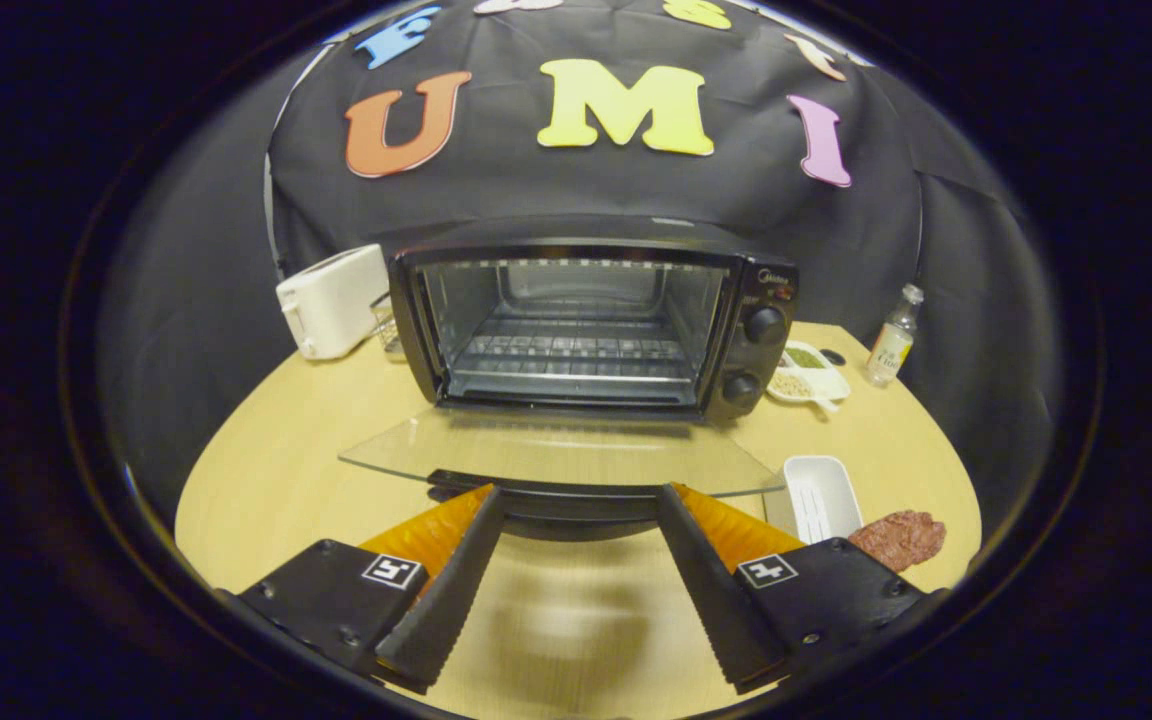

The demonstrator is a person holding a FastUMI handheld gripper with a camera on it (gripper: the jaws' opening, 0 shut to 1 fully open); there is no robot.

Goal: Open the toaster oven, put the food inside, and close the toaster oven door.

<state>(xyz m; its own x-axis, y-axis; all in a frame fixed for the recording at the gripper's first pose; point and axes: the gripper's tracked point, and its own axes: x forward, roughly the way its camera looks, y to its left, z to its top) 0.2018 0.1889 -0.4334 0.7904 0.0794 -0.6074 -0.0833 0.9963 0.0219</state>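
A black toaster oven (591, 325) stood on a round wooden bench (266, 480), its glass door (556, 455) already folded down flat toward the gripper (581, 505). The jaws were spread wide and held nothing; the door's dark handle lay just ahead of them, between the fingertips (481, 505). Inside, one wire rack (576, 350) sat bare. The food, a single brownish slab of meat (901, 538), lay on the bench beyond the right finger, just beside one white rectangular dish (821, 495). It looked soft, light and perhaps slick, so a gentle pinch across its narrow middle seemed wisest; squeezing hard would likely dent it. Also on the bench were one white toaster (331, 300) left of the oven, one small bottle (891, 338) and one divided condiment plate (811, 375) to its right. The oven carried two knobs (764, 325).
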